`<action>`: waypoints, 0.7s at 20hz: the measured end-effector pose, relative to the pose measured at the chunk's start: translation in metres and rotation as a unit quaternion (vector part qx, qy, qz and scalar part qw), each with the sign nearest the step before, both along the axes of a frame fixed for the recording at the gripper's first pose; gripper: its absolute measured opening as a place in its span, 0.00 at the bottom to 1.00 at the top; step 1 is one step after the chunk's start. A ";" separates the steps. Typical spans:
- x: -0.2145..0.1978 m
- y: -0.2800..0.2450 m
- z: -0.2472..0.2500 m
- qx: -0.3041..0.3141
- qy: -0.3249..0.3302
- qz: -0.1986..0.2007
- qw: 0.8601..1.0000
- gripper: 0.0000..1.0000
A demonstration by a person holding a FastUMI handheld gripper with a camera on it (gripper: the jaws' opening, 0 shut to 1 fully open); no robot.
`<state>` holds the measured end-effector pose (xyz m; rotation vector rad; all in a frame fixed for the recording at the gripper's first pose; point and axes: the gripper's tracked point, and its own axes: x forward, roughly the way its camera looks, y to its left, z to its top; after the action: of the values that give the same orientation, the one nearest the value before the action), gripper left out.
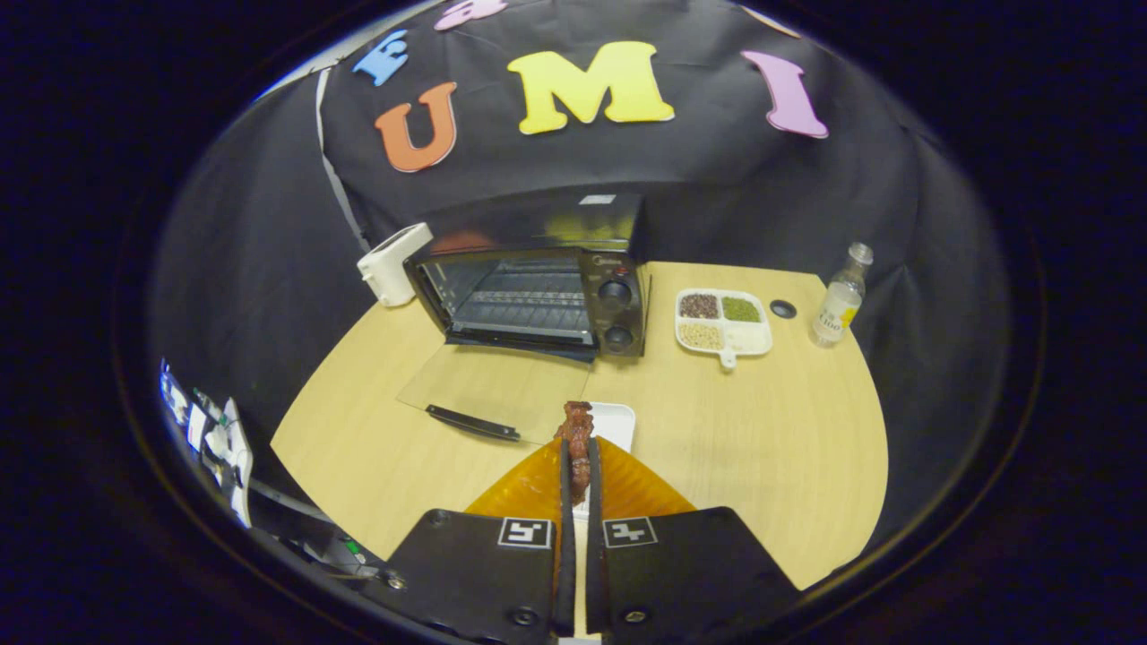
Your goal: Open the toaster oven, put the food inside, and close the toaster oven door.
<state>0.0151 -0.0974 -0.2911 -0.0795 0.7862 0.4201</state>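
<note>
A black toaster oven stands at the far side of the wooden table, its glass door folded down flat toward me, handle nearest. The wire rack inside is bare. My gripper is shut on a piece of brown, glazed food, which sticks up from between the two fingers. Just beyond the fingers lies a small white plate, partly hidden behind the food. The gripper is held above the table's near side, well short of the oven.
A white divided dish with grains and beans sits right of the oven, then a small black disc and a clear bottle. A white appliance stands left of the oven. Clutter lies off the table's left edge.
</note>
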 end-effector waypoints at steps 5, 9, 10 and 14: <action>0.000 0.054 0.010 -0.010 -0.055 0.014 0.998 0.08; 0.014 0.100 0.010 -0.002 -0.114 0.013 0.993 0.08; 0.017 0.112 0.007 0.010 -0.118 0.011 0.993 0.08; 0.046 0.142 -0.004 0.070 -0.145 -0.037 0.986 0.08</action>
<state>0.0611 0.0448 -0.2953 0.0191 0.4694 0.3812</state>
